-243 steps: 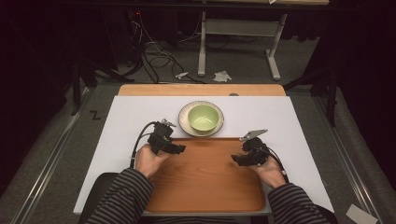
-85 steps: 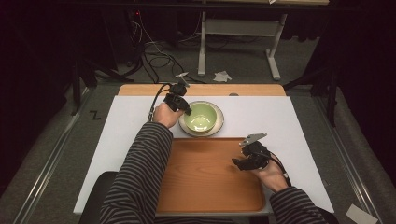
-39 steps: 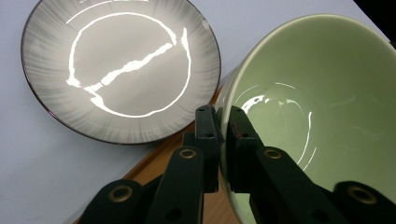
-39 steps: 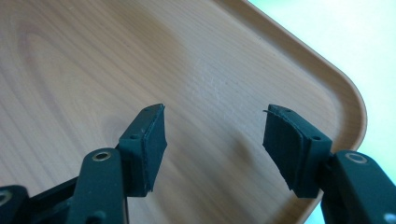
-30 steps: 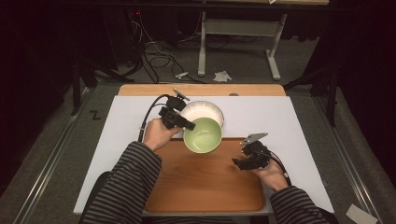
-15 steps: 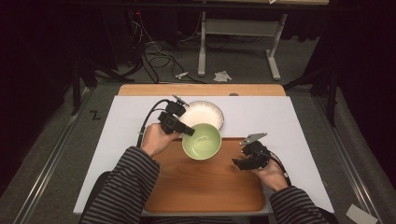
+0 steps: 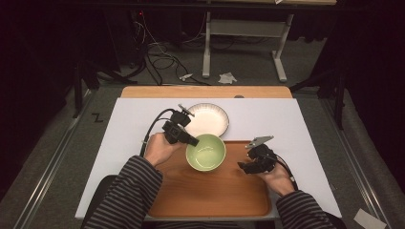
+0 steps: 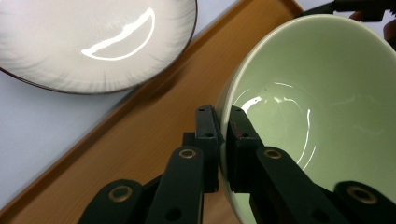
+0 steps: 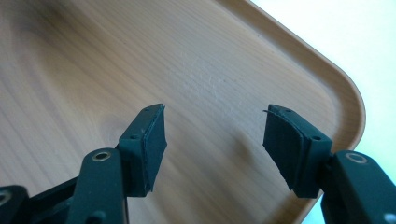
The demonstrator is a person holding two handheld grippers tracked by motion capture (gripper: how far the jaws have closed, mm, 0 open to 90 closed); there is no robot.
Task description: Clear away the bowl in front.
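The left gripper (image 8: 223, 140) pinches the near rim of the green bowl (image 7: 206, 151), one jaw inside and one outside, holding the bowl (nothing in it) over the far edge of the wooden tray (image 7: 210, 195). The white plate (image 7: 207, 119) sits bare just behind. The right gripper (image 9: 212, 140) hangs wide open over the tray, gripping nothing.
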